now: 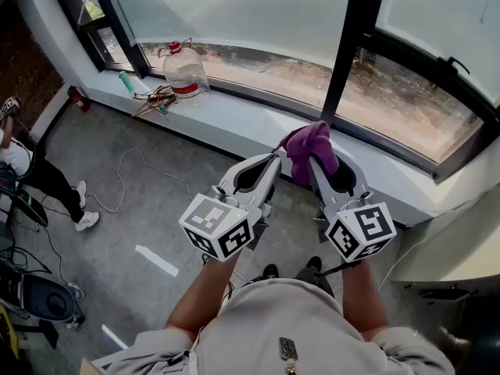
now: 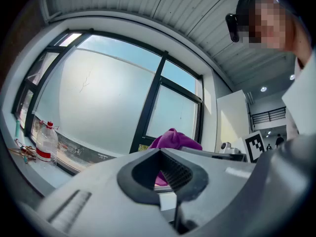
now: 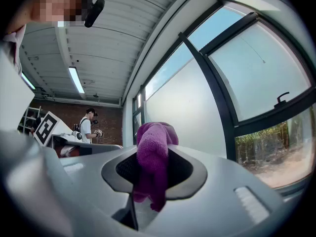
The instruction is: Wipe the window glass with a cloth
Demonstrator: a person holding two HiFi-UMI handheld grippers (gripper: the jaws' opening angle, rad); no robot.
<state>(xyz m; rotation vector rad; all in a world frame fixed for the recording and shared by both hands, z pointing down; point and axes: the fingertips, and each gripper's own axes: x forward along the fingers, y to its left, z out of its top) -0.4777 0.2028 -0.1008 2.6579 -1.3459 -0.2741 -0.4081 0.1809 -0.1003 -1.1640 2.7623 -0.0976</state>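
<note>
Both grippers are held up side by side in front of the window glass [image 1: 258, 6], over the white sill [image 1: 234, 123]. The right gripper [image 1: 316, 166] is clenched on a purple cloth [image 1: 310, 148], which is pinched between its jaws in the right gripper view. There the cloth bunches above the jaws and a fold is left hanging below them. The cloth is seen just short of the glass, near the black frame post [image 1: 355, 37]; contact with the pane cannot be made out. The left gripper [image 1: 269, 162] is carried just beside the right one. Its jaws are pressed together with nothing between them (the purple seen in the left gripper view lies beyond them, in the other gripper). Toward the sill's left end a clear bottle [image 1: 183, 69] with a red band is stood by the glass, and a small heap of tools [image 1: 156, 98] lies beside it at the front edge. On the grey floor [image 1: 156, 209] below, a thin cable [image 1: 125, 182] is looped, and a seated person [image 1: 31, 170] is cut off by the left border.
</note>
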